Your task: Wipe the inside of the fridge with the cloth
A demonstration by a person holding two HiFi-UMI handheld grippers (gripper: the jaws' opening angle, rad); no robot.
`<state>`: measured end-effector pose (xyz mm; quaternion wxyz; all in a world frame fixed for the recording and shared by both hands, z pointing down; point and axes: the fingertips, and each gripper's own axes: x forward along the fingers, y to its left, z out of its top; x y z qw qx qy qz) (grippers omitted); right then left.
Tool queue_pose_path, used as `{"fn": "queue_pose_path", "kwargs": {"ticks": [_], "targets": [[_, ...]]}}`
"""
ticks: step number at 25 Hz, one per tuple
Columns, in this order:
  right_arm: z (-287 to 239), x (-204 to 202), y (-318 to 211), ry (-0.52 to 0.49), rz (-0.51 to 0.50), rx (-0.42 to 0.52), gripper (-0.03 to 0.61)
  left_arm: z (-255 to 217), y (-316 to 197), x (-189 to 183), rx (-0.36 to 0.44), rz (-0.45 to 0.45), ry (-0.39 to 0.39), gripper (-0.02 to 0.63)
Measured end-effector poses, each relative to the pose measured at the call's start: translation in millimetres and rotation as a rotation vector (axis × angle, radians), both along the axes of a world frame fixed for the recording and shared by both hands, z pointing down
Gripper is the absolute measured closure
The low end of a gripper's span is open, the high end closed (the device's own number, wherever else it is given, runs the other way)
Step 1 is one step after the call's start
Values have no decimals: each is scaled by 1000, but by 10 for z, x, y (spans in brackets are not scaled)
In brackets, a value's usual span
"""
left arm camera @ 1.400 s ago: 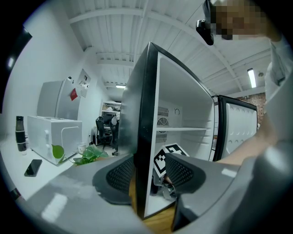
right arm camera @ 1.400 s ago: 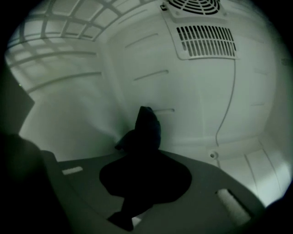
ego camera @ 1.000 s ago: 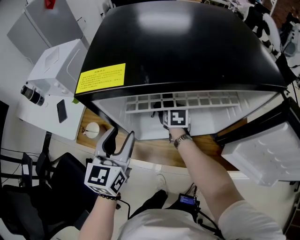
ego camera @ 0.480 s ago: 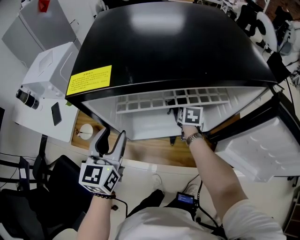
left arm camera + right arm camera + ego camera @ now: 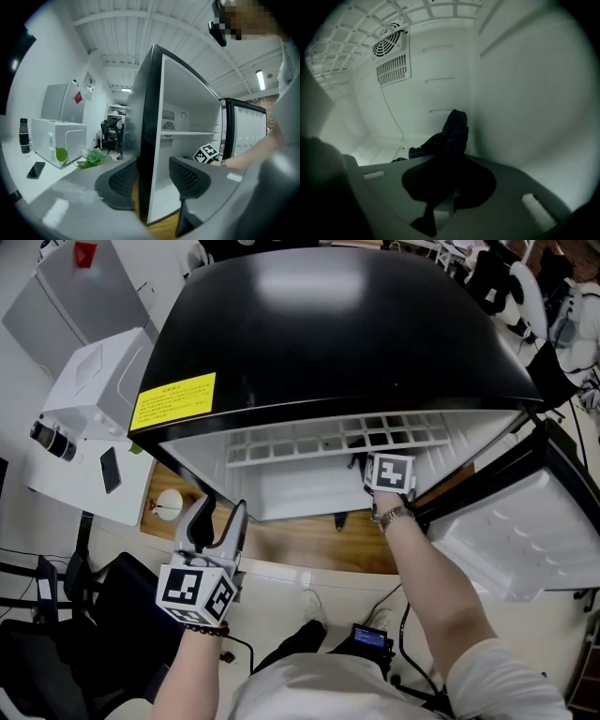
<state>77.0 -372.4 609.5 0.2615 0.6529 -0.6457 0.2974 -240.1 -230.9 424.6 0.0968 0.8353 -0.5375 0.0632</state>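
The head view looks down on the black fridge [image 5: 328, 334], its door [image 5: 525, 531] swung open at 3 o'clock and a yellow label [image 5: 173, 399] on its top at 9 o'clock. There the right hand-held gripper [image 5: 389, 474] reaches in under the white wire shelf [image 5: 309, 442]. Only its marker cube and the wrist show, and the jaws are out of sight.

The right gripper view supplies what that view hides: the right hand-held gripper's jaws are clamped on a dark cloth [image 5: 452, 133] deep inside the white compartment. The cloth's long axis runs roughly upright in this view, from the jaws at 6 o'clock to a rounded tip pointing at 12 o'clock. The tip sits at the corner where the back wall meets the side wall, and a lower fold trails off toward 9 o'clock. A round fan grille [image 5: 391, 40] and vent slots sit at 11 o'clock. Whether the tip presses on the wall cannot be told.

The left hand-held gripper [image 5: 217, 521] hangs outside the fridge at 7 o'clock in the head view. Its own view shows the jaws apart and gripping nothing, with the fridge's front edge seen between them. Only that view shows the desk at 9 o'clock, with a white appliance [image 5: 58, 138], a bottle [image 5: 24, 136], a phone [image 5: 36, 169] and a green plant [image 5: 91, 159].
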Motion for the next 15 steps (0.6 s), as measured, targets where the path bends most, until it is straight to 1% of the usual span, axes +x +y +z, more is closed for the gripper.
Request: {"fn": "queue_pose_path", "kwargs": {"ticks": [1,2,4,7,9,11,15], "targets": [[-5,39,15,20,10,-2,520,1,0,1,-1,-2,-2,402],[-20,-5,13,1,2,9,520,1,1,3,-3,-4,-3,402],[-113,-242,-21,-101,-51,69,520,0,3,9,-4,-3,-7,402],[-402,-429,9,-108,-112,169,520,-1,-3,15,-3,-1,-10,402],[-549,-699,101,-149,-178,202,520,0,-5,15,-3,-3,-10,402],[-628,-1020,211,-207,-248,208,520,-1,-7,14,-4,-4,-11,402],[-712,-1569,409,-333,-338,178,520,3,-8,18,-6,-1,-13,402]]}}
